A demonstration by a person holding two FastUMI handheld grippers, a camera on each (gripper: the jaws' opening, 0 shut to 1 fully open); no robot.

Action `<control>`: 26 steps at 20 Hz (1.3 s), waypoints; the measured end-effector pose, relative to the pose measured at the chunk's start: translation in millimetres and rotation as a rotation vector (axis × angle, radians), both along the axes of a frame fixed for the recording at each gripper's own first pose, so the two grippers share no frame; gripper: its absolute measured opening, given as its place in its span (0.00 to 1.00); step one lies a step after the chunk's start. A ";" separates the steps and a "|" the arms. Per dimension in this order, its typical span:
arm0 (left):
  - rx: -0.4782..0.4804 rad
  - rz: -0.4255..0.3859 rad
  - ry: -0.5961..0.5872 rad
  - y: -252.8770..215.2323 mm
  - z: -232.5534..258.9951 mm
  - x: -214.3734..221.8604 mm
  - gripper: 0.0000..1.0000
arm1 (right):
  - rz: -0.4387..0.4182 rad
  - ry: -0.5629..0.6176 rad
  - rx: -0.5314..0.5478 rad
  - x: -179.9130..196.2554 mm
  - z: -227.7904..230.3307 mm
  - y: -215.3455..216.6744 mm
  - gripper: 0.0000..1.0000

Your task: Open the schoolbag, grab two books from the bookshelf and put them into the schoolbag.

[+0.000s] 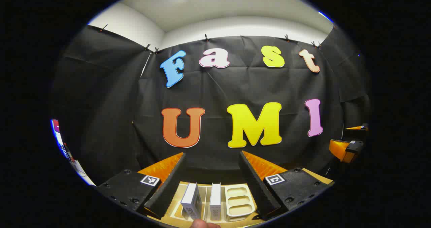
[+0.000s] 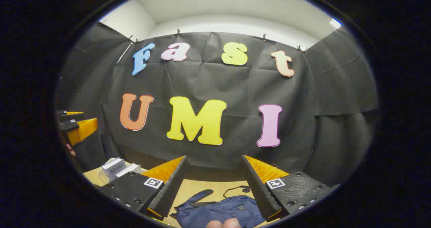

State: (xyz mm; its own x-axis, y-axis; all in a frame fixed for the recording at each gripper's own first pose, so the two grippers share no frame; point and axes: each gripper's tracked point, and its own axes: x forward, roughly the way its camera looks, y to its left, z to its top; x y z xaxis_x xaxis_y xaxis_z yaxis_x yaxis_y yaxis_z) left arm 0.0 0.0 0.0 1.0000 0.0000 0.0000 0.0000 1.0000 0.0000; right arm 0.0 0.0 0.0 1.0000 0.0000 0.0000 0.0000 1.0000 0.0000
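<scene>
Two white-spined books (image 1: 192, 201) (image 1: 215, 201) stand upright in a cream bookshelf rack (image 1: 239, 201) on the table, straight below and ahead of my left gripper (image 1: 212, 153), which is open and holds nothing. The dark blue schoolbag (image 2: 219, 211) lies flat on the wooden table (image 2: 195, 187) under my right gripper (image 2: 214, 157), also open, with nothing between its fingers. In the right gripper view the books (image 2: 113, 167) show at the lower left, with the left gripper (image 2: 75, 127) above them. The right gripper (image 1: 346, 149) shows at the far right of the left gripper view.
The black cloth wall (image 2: 235, 86) closes off the back and both sides close behind the table. The bag's strap (image 2: 235, 188) lies loose on the table behind the bag. A hand (image 2: 70, 150) holds the left gripper.
</scene>
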 end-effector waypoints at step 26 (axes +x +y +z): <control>0.026 -0.053 0.014 -5.7 -9.0 -20.4 0.98 | -0.001 0.180 -0.048 -19.8 -47.4 16.7 0.95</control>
